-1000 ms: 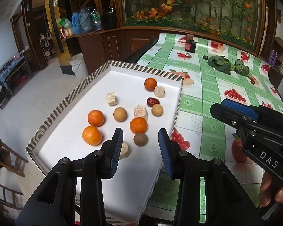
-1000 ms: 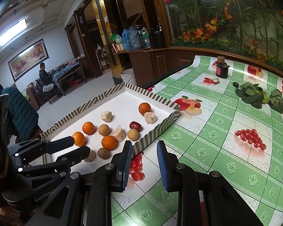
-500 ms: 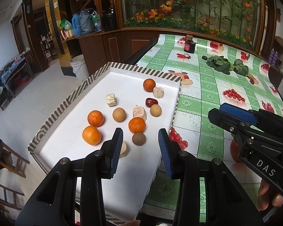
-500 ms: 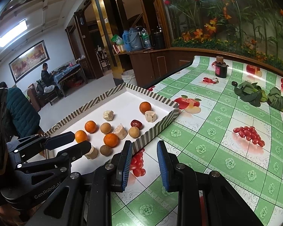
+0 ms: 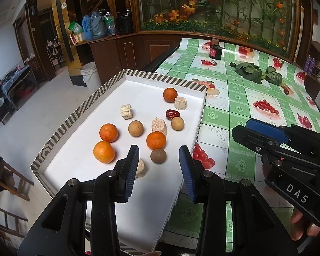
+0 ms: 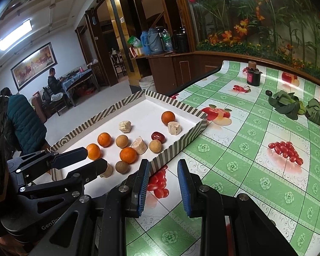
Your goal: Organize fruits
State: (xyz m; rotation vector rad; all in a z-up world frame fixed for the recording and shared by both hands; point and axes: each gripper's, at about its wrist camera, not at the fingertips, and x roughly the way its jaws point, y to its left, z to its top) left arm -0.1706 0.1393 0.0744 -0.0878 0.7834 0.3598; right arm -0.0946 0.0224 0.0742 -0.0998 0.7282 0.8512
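Since the earlier frames almost nothing has moved: the fruits lie at the same places in the tray and both grippers keep their positions.

The left gripper [image 5: 158, 148] hangs over the near part of the striped tray [image 5: 79, 111]. Its jaws are released, with a clear gap and nothing between the pads. Just ahead of the gap lies a dark brown round fruit [image 5: 158, 155], and directly beyond it an orange [image 5: 156, 140]. A pale chunk [image 5: 141, 170] sits beside the left jaw, partly hidden by it. To the left of the jaws two more oranges [image 5: 108, 132] [image 5: 104, 152] lie near each other. Further ahead are a tan round fruit [image 5: 135, 128], a second pale chunk [image 5: 159, 126], another tan fruit [image 5: 177, 123] and a red date [image 5: 172, 114]. At the far end of the tray a fourth orange [image 5: 170, 95] touches a pale chunk [image 5: 180, 103].

The right gripper [image 6: 163, 162] is outside the tray, over the green tablecloth [image 6: 245, 149]. Its jaws stand only narrowly apart and hold nothing. The tray wall is just ahead of its left jaw, and all the fruit lies ahead and to the left of it. Far ahead and to the right of these jaws lie some leafy greens [image 6: 285, 104] and a dark bottle [image 6: 253, 75].
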